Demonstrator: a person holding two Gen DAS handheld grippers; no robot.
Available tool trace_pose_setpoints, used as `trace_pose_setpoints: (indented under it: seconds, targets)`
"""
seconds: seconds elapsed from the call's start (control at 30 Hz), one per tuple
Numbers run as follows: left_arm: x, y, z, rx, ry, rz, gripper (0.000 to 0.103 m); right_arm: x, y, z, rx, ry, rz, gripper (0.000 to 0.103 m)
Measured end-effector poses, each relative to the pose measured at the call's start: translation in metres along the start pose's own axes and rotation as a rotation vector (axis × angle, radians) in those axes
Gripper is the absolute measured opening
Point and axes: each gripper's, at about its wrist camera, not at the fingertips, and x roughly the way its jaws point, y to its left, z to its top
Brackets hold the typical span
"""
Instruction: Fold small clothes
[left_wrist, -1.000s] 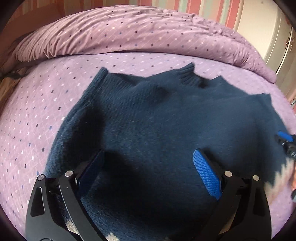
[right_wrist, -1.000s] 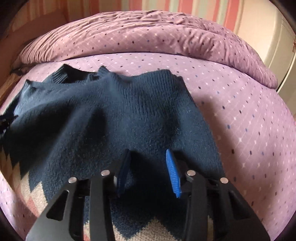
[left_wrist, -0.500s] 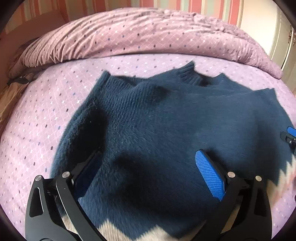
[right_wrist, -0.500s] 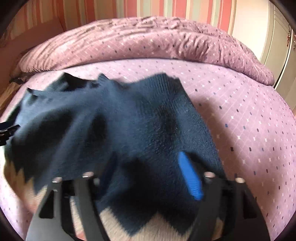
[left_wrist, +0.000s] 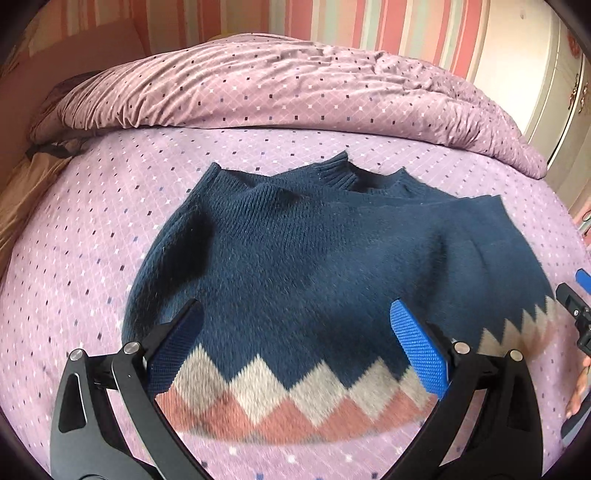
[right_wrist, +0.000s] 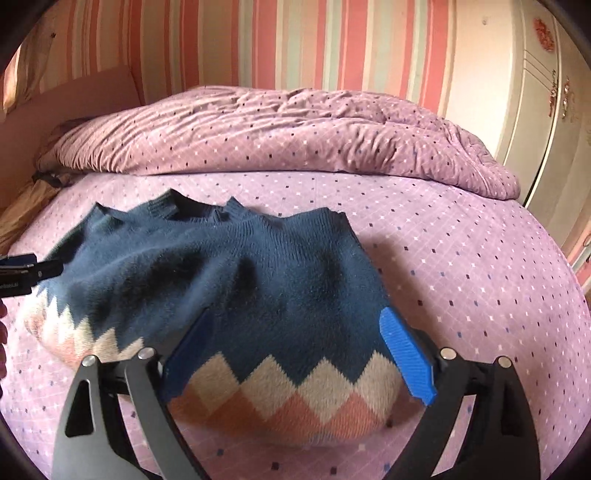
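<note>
My left gripper (left_wrist: 295, 350) hangs over the near part of the navy knitted sweater (left_wrist: 314, 266), its jaws spread wide with nothing pinched; both blue pads (left_wrist: 419, 354) stand clear of the wool, and the zigzag band of cream and salmon pink shows between them. My right gripper (right_wrist: 295, 358) also stands wide apart. Its jaws have just been opening, and the sweater (right_wrist: 258, 280) lies below and between them, not clamped; the right-hand blue pad (right_wrist: 406, 358) sits just past the sweater's right edge.

The sweater lies flat on the bed (left_wrist: 92, 240), on the lilac sheet dotted with small squares, roughly in the middle of the mattress. Its ribbed collar (left_wrist: 343, 171) points towards the far side, and the patterned hem (right_wrist: 291, 402) lies towards the near edge, close under my tongs. The knit is a little rumpled across the shoulders.

Beyond the collar, along the far side of the bed, a bunched duvet (right_wrist: 277, 136) in the same dotted purple cloth is heaped up. Behind it stands a wall with pink, cream and green stripes (right_wrist: 295, 40), and at the right a cream wardrobe door (right_wrist: 535, 110).

From the left wrist view, the tip of my right gripper (left_wrist: 576, 306) shows at the right edge, beside the sweater's right hem corner.
</note>
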Motion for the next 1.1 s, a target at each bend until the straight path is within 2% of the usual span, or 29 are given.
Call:
trace_pose_setpoints:
  seconds: [0.1,0.23,0.37,0.53,0.77,0.97,1.1]
  targets:
    - [-0.009,0.001,-0.007,0.000,0.002,-0.016,0.100,-0.008,-0.004,-0.007,0.031,-0.005,0.005,0.092]
    - [-0.016,0.000,-0.017,0.008,0.026,0.009,0.100,-0.010,-0.016,-0.019,0.103,-0.003,0.025,0.092]
    - [-0.021,-0.008,-0.031,0.011,0.019,-0.078,0.100,-0.002,-0.030,-0.036,0.203,0.034,0.045,0.092]
    - [-0.005,-0.038,-0.050,0.042,0.045,-0.046,0.100,0.011,-0.042,-0.062,0.251,0.092,-0.036,0.092]
    - [0.020,-0.069,-0.062,0.029,0.085,-0.085,0.100,0.022,-0.077,-0.097,0.467,0.123,0.005,0.092]
    - [0.029,-0.095,-0.064,0.027,0.100,-0.120,0.100,0.022,-0.081,-0.107,0.471,0.114,0.018,0.092]
    - [0.035,-0.107,-0.064,0.064,0.083,-0.091,0.100,0.023,-0.078,-0.111,0.481,0.114,0.056,0.092]
